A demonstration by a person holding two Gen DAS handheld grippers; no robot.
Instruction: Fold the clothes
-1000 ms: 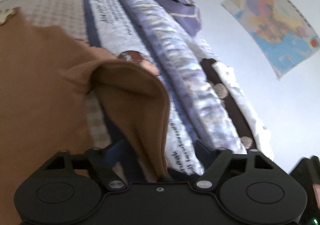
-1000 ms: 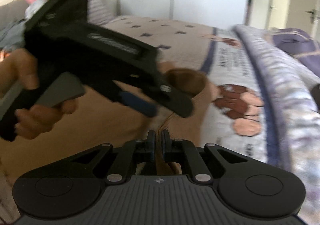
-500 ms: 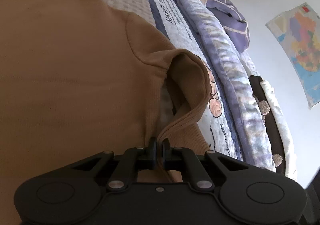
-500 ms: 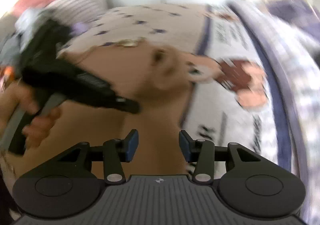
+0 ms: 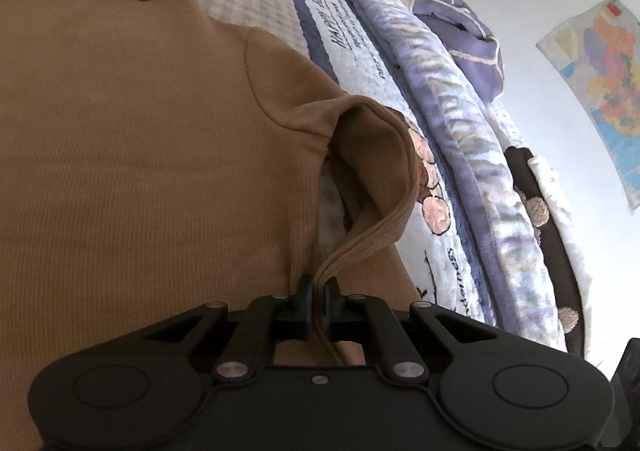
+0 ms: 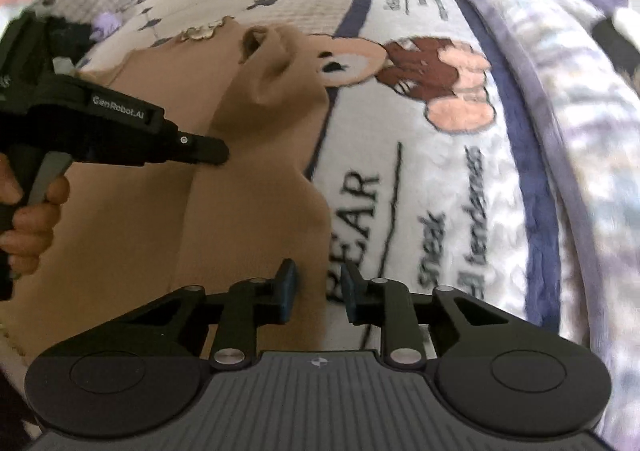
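Left gripper (image 5: 316,293): jaws clamped on sleeve (image 5: 372,179) hem of brown top (image 5: 140,139), on bed (image 6: 420,179). Right gripper (image 6: 318,291): jaws apart & just been closing, straddling top's side edge, not pressing it.

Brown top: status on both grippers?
Left gripper shut on the brown top at its sleeve cuff. Right gripper open, jaws just closing over the top's edge. Nothing in the way.
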